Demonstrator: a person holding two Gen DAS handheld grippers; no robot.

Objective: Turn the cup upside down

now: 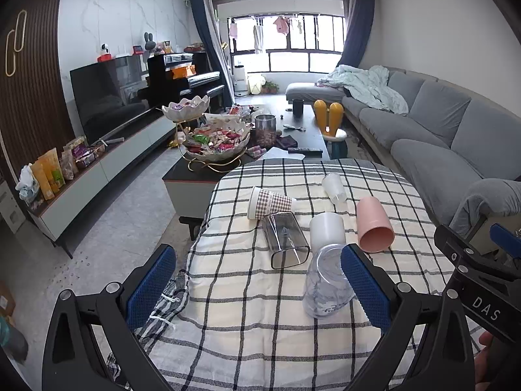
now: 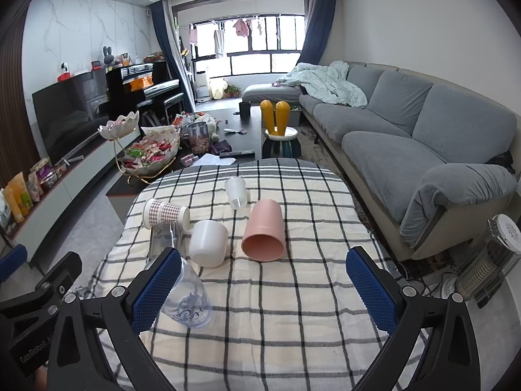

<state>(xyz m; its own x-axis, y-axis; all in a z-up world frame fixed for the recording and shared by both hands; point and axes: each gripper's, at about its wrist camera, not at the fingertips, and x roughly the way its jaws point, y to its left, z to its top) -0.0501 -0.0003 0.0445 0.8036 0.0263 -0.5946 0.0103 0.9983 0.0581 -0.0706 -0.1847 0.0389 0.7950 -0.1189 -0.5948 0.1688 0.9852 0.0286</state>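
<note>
Several cups lie on their sides on a checked tablecloth (image 1: 260, 325). A clear cup with blue print (image 1: 325, 283) stands upside down near me; it also shows in the right wrist view (image 2: 190, 299). A pink cup (image 2: 263, 231), a white cup (image 2: 208, 242), a smoky square cup (image 1: 286, 239), a checked paper cup (image 1: 268, 202) and a frosted cup (image 2: 236, 191) lie on their sides. My left gripper (image 1: 257, 290) is open and empty, its right finger beside the clear cup. My right gripper (image 2: 263, 290) is open and empty, in front of the pink cup.
A dark coffee table (image 1: 302, 137) with candy bowls and a jar stands beyond the cloth. A grey sofa (image 2: 407, 137) runs along the right. A TV cabinet (image 1: 97, 169) lines the left wall. A heater (image 2: 491, 260) stands at the right.
</note>
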